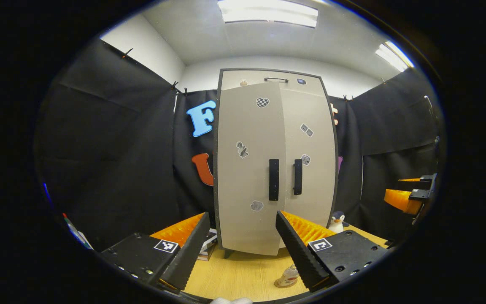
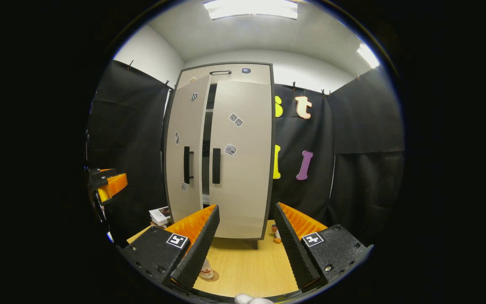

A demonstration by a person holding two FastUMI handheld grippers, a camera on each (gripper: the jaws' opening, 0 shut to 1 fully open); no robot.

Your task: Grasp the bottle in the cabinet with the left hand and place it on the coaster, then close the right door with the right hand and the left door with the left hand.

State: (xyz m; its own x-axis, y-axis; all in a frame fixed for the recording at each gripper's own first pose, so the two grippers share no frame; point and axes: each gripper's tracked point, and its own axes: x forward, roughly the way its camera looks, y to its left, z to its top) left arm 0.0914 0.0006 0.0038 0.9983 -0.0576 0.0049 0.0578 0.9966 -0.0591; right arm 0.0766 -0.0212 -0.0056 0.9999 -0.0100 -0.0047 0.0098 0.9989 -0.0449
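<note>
Pale wooden tabletop (image 2: 243, 270) carrying a tall beige two-door cabinet (image 2: 243, 156) at twelve o'clock, left door (image 2: 182, 156) hanging ajar awaiting closing; small clear bottle (image 1: 287, 277) resting on its round coaster (image 2: 210, 278); left gripper (image 1: 238, 249) and right gripper (image 2: 243, 245) both spread apart, empty.

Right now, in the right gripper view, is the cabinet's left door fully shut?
No. The left door stands ajar, with a dark gap between it and the right door, which looks closed.

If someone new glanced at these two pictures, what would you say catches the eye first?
The tall beige cabinet stands mid-frame at the back of the wooden table, its left door slightly ajar beside the closed right door. In front, the left tongs and right tongs gape open, and a small bottle stands on the coaster.
</note>
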